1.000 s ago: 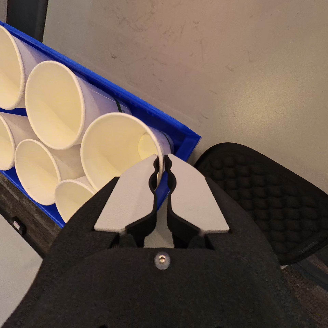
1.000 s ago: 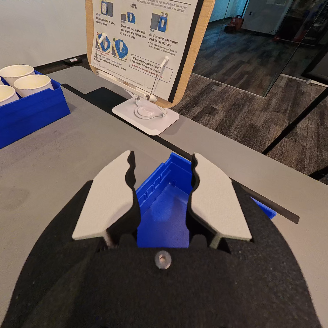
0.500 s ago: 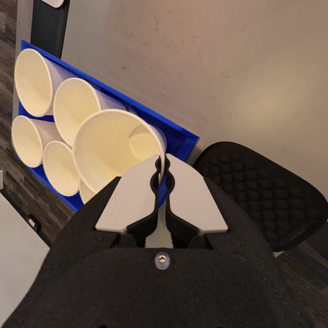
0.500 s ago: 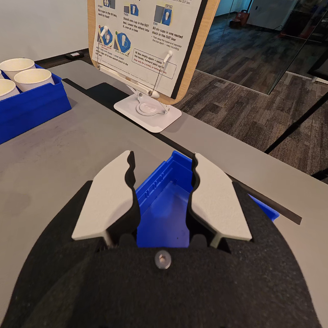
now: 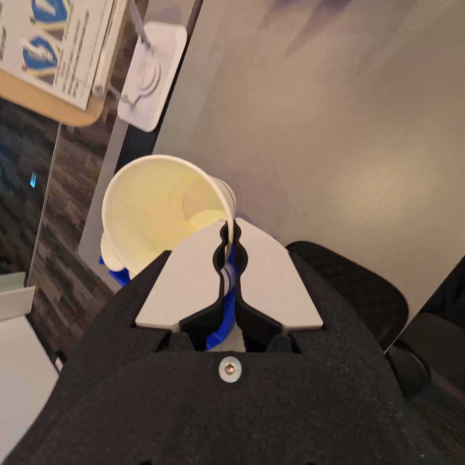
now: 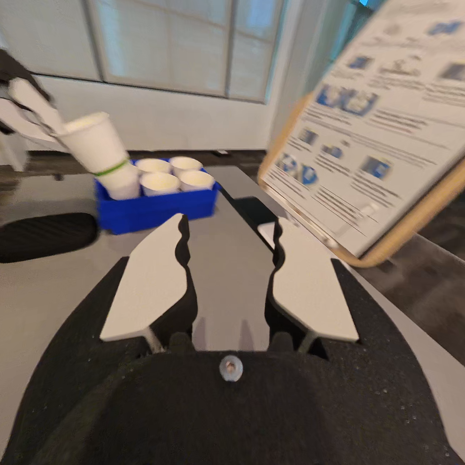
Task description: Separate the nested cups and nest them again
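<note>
Meanwhile, at the upper left of the right wrist view, the left gripper (image 6: 56, 132) clamps a tilted paper cup (image 6: 94, 143) by its rim above the blue bin (image 6: 156, 208) of cups (image 6: 159, 183); lower centre, the right gripper (image 6: 230, 226) is spread apart, empty, over the grey table (image 6: 226, 276).

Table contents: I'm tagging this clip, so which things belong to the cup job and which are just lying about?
Belong to the job:
- lifted cup, pinched at its rim by the left gripper
- five cups in the blue bin
- right gripper, open and empty

Just lying about:
- instruction board
- black cushion
</note>
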{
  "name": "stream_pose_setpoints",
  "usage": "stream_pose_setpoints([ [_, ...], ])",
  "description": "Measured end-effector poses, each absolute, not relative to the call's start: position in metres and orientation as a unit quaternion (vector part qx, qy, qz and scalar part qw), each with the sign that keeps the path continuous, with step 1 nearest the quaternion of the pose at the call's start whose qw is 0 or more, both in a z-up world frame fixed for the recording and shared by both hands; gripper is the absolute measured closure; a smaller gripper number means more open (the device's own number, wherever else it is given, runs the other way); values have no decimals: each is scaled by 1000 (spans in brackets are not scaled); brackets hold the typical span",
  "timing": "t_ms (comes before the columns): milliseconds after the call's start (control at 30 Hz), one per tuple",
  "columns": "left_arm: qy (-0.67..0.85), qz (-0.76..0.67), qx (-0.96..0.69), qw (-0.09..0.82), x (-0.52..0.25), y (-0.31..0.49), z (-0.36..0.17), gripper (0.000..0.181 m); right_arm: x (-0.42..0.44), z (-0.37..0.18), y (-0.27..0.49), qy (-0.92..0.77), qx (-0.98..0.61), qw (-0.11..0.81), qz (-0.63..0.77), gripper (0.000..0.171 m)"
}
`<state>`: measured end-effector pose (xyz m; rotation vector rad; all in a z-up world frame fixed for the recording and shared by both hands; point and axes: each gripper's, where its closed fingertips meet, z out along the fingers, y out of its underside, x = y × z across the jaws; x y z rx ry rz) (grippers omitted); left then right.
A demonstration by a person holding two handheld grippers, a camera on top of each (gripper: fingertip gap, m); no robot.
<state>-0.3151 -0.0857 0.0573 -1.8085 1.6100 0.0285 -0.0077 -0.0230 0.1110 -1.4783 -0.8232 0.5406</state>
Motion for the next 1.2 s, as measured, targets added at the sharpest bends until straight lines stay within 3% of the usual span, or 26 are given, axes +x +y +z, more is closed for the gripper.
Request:
stream_pose_setpoints([
  [233, 675, -46, -648, 350, -258, -112, 67, 179, -112, 114, -85, -488, -532, 572, 389, 100],
  [433, 712, -48, -616, 334, -225, -122, 57, 179, -158, 83, -101, -546, -519, 524, 398, 90],
  [800, 758, -72, -575, 298, -193, -144, 49, 180, -182, 51, -106, -586, -520, 490, 383, 82],
  [1200, 789, -75, -542, 279, -176, -165, 45, 179, -184, 46, -125, -617, -491, 456, 414, 85],
])
